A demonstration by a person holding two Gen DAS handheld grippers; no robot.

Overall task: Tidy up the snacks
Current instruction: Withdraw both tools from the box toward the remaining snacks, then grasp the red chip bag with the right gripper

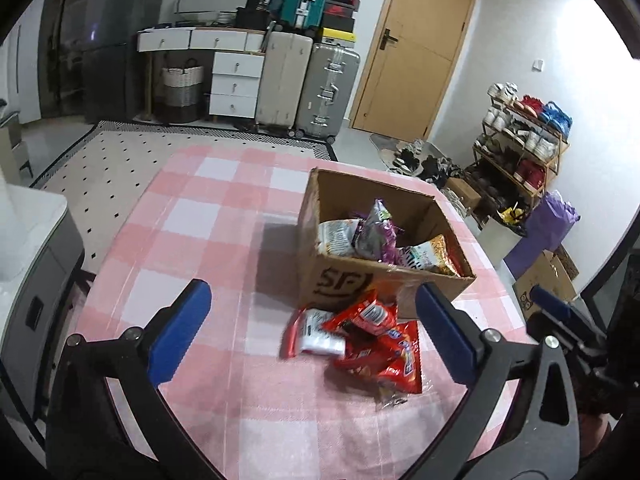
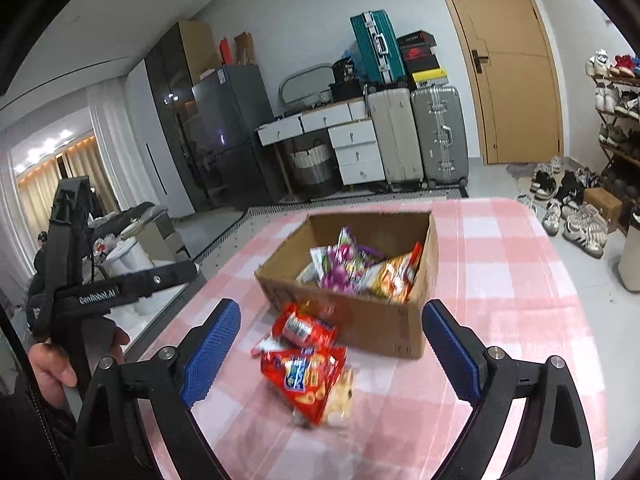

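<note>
A cardboard box stands on the pink checked table, holding several snack bags, purple and yellow among them. In front of the box lies a small pile of red snack packets with a white packet at its left. My left gripper is open, its blue pads wide apart above the pile. My right gripper is open too, its pads either side of the pile and touching nothing. The left gripper's body shows in a hand at the right wrist view's left.
Suitcases, white drawers and a dark fridge line the far wall by a wooden door. A shoe rack and loose shoes are to the right. A patterned rug lies beyond the table.
</note>
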